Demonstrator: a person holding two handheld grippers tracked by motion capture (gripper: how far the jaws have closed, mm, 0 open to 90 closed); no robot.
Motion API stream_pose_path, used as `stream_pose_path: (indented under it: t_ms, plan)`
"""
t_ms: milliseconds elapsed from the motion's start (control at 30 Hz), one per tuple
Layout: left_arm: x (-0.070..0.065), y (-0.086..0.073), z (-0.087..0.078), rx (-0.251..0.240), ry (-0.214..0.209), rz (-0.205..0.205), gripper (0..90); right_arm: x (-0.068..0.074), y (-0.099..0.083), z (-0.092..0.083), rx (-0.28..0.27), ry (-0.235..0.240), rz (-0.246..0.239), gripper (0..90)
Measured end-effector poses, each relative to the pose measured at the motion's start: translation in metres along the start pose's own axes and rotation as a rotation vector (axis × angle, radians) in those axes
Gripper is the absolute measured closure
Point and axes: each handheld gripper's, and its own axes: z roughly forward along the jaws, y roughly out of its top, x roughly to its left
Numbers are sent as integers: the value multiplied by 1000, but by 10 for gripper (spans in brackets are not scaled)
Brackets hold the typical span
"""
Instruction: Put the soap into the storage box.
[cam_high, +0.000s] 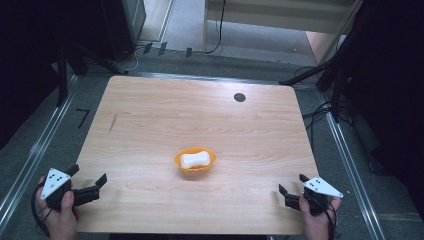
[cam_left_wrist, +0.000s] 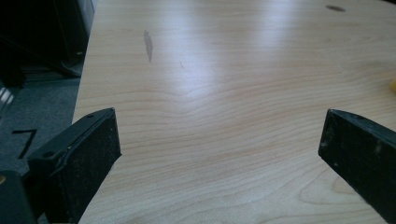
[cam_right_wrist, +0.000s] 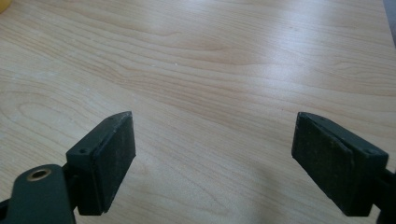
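The orange bowl (cam_high: 195, 161) holding white soap (cam_high: 194, 159) sits mid-table between both wide-open, empty claws (cam_high: 89, 179) (cam_high: 292, 184).

Lighting: even, overhead; table (cam_high: 150, 125) bright, surroundings near black. Glare: pale sheen bands on the wood ahead of the left claw (cam_left_wrist: 219, 140) and ahead of the right claw (cam_right_wrist: 212, 154). Shadows: soft, faint. Focus: jaw pads slightly soft; overall low resolution, mild blur.

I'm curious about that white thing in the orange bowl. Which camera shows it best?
The high view: the white bar lies in plain sight inside the orange bowl at mid-table. The left gripper view and the right gripper view each catch just a sliver of colour at the frame edge, too little to tell.
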Motion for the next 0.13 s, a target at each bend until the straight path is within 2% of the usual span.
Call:
stream_pose_path:
  t_ms: [133]
  plan:
    - [-6, 0, 5, 31, 15, 51, 0, 1, 0, 1, 10, -5, -9, 139]
